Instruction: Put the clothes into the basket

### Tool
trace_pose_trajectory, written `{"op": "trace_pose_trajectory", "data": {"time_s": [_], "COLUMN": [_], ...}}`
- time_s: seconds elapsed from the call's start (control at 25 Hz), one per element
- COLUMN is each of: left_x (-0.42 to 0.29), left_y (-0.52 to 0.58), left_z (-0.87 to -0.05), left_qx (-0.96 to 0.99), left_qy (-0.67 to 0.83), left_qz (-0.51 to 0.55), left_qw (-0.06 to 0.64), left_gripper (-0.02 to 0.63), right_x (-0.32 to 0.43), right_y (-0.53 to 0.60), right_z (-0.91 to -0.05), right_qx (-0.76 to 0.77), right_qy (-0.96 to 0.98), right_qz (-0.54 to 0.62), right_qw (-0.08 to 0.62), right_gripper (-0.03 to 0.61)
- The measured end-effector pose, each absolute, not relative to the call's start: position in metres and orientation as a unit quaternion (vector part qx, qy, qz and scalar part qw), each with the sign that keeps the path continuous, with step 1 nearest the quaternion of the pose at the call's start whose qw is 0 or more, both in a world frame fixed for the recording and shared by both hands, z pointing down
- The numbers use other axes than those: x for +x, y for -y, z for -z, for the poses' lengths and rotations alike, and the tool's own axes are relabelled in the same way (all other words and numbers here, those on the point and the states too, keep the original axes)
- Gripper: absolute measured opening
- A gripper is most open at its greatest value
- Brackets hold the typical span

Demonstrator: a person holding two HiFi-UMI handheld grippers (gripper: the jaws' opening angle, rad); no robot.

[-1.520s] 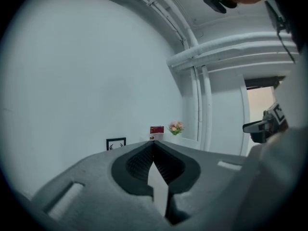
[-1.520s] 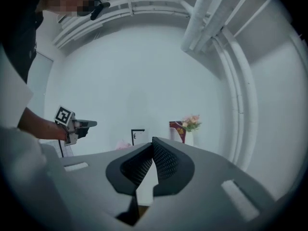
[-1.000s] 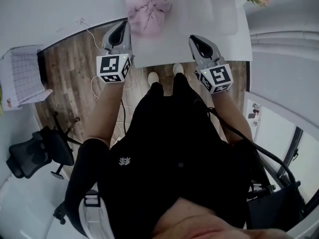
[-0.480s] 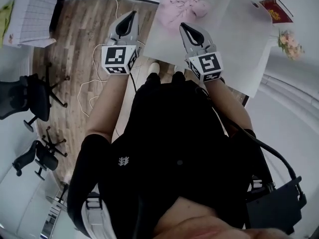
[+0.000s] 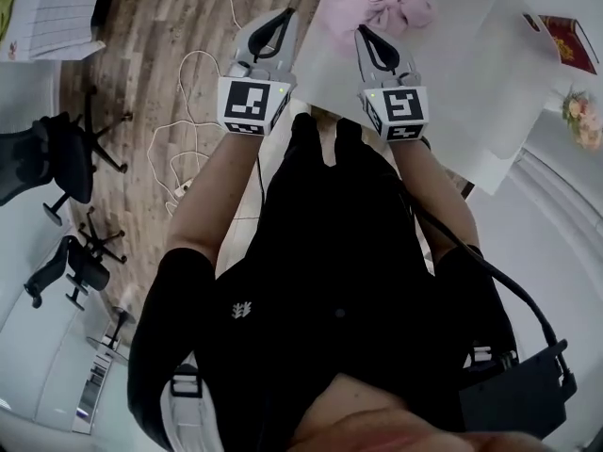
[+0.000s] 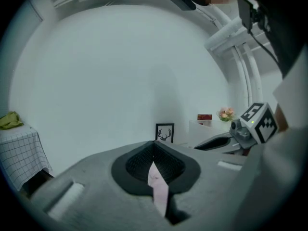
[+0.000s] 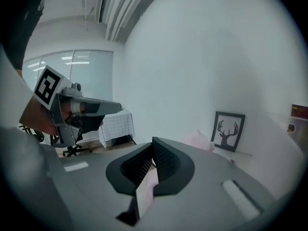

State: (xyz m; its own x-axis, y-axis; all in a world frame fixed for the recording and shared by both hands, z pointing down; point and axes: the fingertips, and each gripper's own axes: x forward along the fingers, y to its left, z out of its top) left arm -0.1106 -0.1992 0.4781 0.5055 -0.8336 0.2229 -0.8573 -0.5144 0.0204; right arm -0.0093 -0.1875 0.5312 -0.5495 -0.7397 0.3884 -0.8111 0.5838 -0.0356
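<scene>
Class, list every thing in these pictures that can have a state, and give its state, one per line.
Left tongs: shut, empty.
Right tongs: shut, empty.
Pink garment: crumpled on the table, not yet held.
Red book: closed, lying flat.
Deer picture: upright.

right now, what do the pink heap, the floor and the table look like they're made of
The pink heap looks like soft matte cloth, maybe cotton: it bunches in folds. The floor looks like wood or wood-look laminate, low sheen: brown planks with grain. The table seems a smooth white board, perhaps laminate: flat, no visible texture.
</scene>
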Motion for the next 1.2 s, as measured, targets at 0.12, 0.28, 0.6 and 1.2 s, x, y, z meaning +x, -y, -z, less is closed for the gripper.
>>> {"op": "trace_pose_trajectory", "data": {"time_s": [0.12, 0.28, 0.6, 1.2], "left_x": [-0.118, -0.129, -0.138, -0.138], "left_y": [0.204, 0.208, 0.211, 0.215], "left_z": [-0.493, -0.513, -0.545, -0.584], "left_qx": [0.863, 0.862, 0.857, 0.853], "left_qy": [0.491, 0.491, 0.496, 0.494], "left_qz": [-0.096, -0.098, -0.092, -0.104], "left_qw": [0.070, 0.078, 0.101, 0.129], "left_gripper": [-0.002, -0.002, -0.002, -0.002], "right_x": [-0.014, -0.020, -0.025, -0.018], "right_y": [0.191, 0.195, 0.201, 0.229], "right_z": [-0.553, -0.573, -0.611, -0.676], "right_qx": [0.452, 0.458, 0.458, 0.475], "right_qy": [0.866, 0.860, 0.854, 0.814], "right_qz": [-0.107, -0.099, -0.089, -0.018], "right_qw": [0.185, 0.201, 0.229, 0.335], "right_gripper": [0.000, 0.002, 0.257, 0.388]}}
